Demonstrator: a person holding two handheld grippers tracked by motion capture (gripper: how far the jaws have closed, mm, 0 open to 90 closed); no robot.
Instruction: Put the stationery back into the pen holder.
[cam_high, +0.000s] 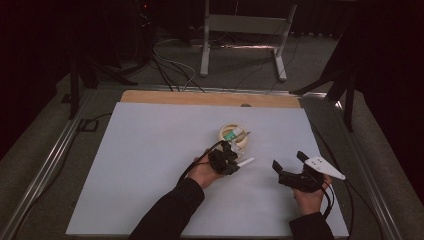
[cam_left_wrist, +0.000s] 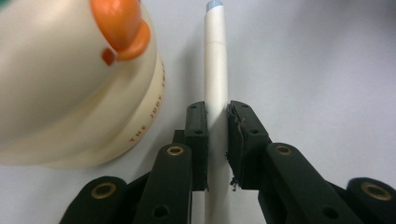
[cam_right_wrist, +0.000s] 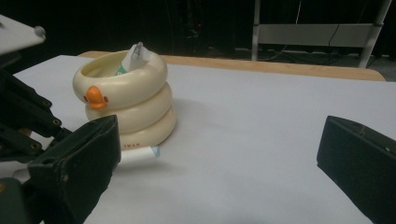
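White marker (cam_left_wrist: 215, 65) is pinched near its rear end by the left claw (cam_left_wrist: 217, 140), whose jaws are pressed against its barrel; it lies flat on the counter (cam_high: 150, 165) just beside the duck-shaped holder (cam_right_wrist: 125, 100). Lifting is best done level, and the tip kept clear of the holder wall. The right claw (cam_high: 289, 165) is spread and grips nothing.
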